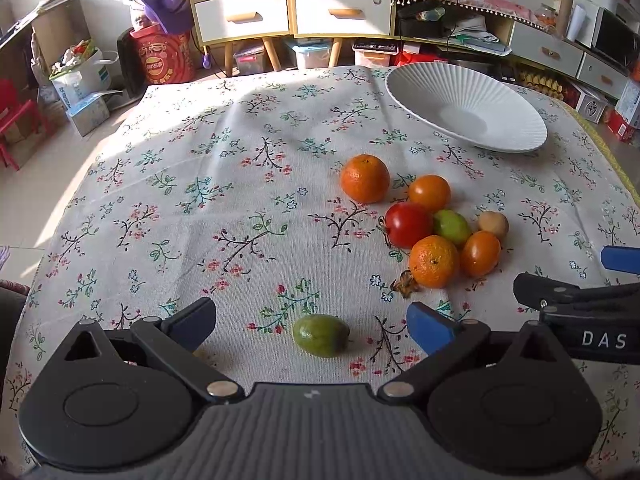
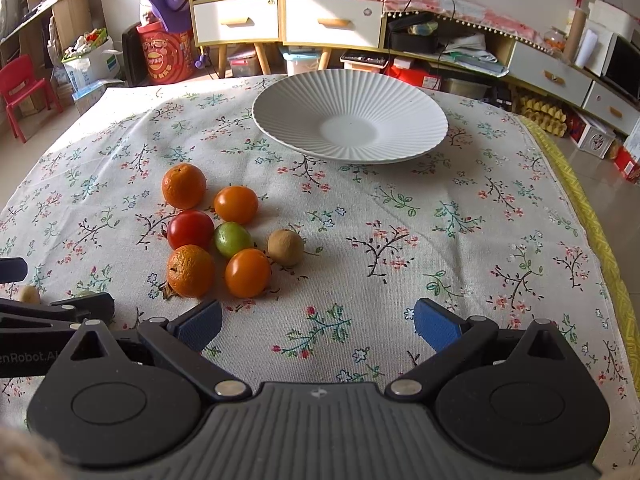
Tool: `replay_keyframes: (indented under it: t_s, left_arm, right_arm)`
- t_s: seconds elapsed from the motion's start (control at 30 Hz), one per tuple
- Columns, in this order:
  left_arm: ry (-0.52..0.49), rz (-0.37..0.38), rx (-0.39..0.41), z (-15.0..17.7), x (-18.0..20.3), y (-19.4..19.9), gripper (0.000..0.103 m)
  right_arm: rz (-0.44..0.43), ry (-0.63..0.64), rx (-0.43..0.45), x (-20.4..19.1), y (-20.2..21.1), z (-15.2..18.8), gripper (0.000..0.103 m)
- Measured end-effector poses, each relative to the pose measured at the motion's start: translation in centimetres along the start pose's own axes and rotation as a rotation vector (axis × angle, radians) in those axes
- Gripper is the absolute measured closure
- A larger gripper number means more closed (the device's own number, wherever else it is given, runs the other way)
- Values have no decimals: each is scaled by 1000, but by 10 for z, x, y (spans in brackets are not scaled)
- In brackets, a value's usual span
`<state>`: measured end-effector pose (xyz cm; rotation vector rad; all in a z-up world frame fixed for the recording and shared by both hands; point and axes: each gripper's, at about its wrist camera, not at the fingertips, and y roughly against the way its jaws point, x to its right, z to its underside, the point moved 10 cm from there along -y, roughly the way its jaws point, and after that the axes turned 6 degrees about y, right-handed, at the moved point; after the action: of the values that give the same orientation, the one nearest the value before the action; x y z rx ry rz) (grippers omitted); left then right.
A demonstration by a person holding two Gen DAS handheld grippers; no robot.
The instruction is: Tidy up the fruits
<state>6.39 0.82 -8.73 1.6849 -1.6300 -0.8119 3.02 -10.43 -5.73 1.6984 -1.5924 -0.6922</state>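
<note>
A white ribbed plate (image 2: 416, 120) (image 1: 516, 120) stands empty at the far side of the floral tablecloth. In front of it lies a cluster of fruit: two mandarins (image 1: 365, 178) (image 2: 190, 271), two orange tomatoes (image 2: 236, 204) (image 2: 247, 273), a red tomato (image 2: 190, 229), a green fruit (image 2: 232, 239) and a brown one (image 2: 285, 247). A lone green fruit (image 1: 321, 335) lies between the fingers of my open left gripper (image 1: 312, 322). My right gripper (image 2: 318, 326) is open over bare cloth, just right of the cluster.
The tablecloth (image 2: 460, 248) covers the whole table; its right edge shows a yellow border (image 2: 592, 216). A dried leaf scrap (image 1: 405, 285) lies by the near mandarin. Beyond the table are cabinets (image 2: 288, 20), boxes and a red chair (image 2: 22, 92).
</note>
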Motion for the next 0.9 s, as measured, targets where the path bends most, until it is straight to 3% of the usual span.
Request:
replay_keyframes:
  t_s: [0.9]
  left_arm:
    - [0,-2,-3,1,-1,-1,0]
  right_arm:
    - [1,-1,-1,0,0,0,1]
